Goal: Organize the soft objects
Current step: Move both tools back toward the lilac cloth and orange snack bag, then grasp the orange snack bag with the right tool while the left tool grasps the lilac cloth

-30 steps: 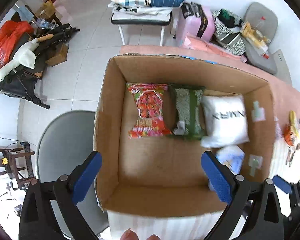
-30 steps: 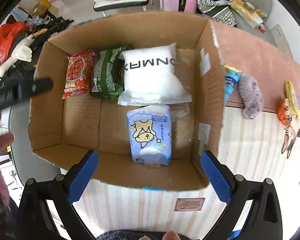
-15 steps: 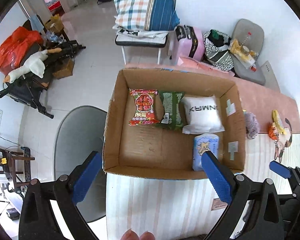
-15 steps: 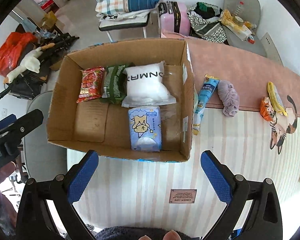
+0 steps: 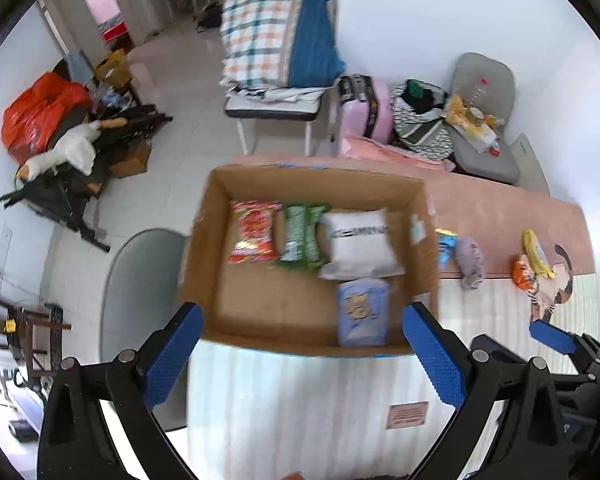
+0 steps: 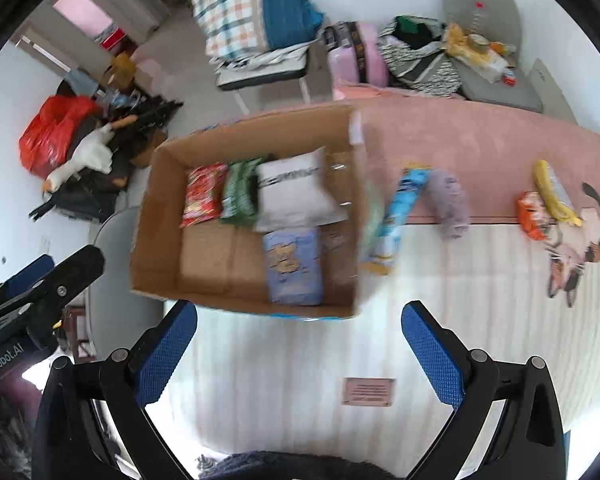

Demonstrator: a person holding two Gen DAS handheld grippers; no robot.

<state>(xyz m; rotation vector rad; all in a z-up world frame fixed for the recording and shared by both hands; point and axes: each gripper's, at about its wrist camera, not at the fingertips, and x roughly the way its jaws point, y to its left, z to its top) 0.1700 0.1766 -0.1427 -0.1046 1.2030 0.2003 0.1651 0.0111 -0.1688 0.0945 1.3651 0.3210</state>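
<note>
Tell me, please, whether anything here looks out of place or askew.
Four packs lie in the cardboard box, but the blue packet leans askew against its outer right wall, and the grey cloth lies bunched on the table beside it.

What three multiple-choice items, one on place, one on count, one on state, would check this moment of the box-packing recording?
1. Where does the blue tissue pack lie?
A. On the striped mat
B. In the cardboard box, in front of the white pillow pack
C. On the grey chair

2. How many packs are in the box?
A. Two
B. Four
C. Six

3. How are the right tongs?
A. Open and holding nothing
B. Shut on the purple cloth
C. Shut on the box wall

Key: 1 B, it sits on the box floor nearer the camera. 2 B, red, green, white and blue. 3 A, the pads stand wide apart with only mat between them.
</note>
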